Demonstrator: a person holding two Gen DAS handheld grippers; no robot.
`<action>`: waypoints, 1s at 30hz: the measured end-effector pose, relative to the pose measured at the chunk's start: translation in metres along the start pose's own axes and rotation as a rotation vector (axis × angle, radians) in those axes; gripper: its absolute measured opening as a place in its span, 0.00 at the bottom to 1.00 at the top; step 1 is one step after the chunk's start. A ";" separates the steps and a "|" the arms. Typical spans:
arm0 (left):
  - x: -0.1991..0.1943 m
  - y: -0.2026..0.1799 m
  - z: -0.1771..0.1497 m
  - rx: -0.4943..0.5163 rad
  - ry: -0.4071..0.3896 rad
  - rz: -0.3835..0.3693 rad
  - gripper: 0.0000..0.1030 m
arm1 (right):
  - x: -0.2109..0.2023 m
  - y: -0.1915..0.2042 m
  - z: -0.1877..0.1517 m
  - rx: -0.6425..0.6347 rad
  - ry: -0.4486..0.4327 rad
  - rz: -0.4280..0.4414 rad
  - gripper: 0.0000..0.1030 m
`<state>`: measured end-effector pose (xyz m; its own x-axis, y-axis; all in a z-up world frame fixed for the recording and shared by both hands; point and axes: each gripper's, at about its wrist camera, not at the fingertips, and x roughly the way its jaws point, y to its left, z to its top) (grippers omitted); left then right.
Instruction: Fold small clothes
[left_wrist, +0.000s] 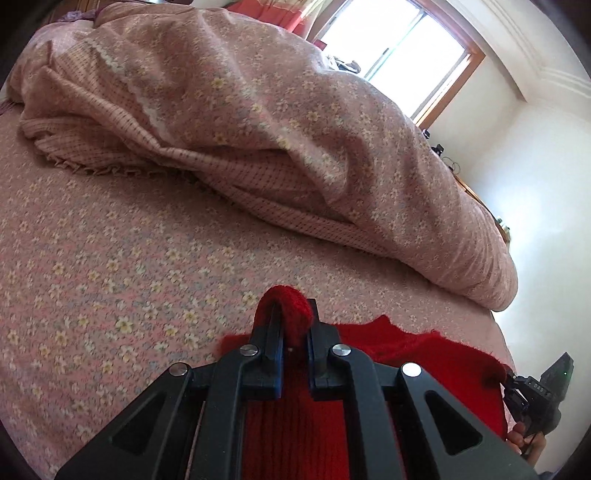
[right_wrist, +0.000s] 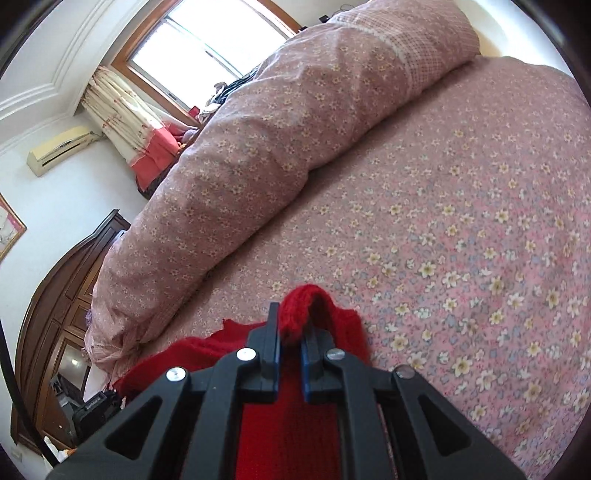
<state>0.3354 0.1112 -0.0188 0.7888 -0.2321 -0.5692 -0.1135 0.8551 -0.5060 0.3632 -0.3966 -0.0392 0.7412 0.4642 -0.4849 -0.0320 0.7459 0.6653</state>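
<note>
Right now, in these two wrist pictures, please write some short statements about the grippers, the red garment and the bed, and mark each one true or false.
1. The left gripper is shut on the red knitted garment. True.
2. The right gripper is open and holds nothing. False: it pinches a fold of the same garment.
3. The garment is blue. False: it is red.
4. A rumpled quilt lies on the floral bedsheet. True.
5. The window is dark. False: bright daylight comes through.

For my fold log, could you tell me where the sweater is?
The red sweater hangs pinched between both grippers, above the floral bedsheet.
</note>
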 end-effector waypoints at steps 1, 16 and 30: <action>0.001 -0.001 0.003 -0.003 0.000 -0.006 0.02 | 0.000 0.002 0.001 -0.006 0.000 0.001 0.08; -0.020 -0.018 0.025 0.070 0.026 0.028 0.57 | -0.026 0.048 -0.003 -0.143 0.009 0.054 0.66; -0.118 -0.079 -0.025 0.335 0.004 0.112 0.60 | -0.084 0.072 -0.066 -0.199 0.062 0.016 0.66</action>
<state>0.2361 0.0601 0.0725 0.7804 -0.1296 -0.6117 0.0062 0.9798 -0.1997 0.2541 -0.3501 0.0122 0.6971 0.5009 -0.5131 -0.1802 0.8150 0.5508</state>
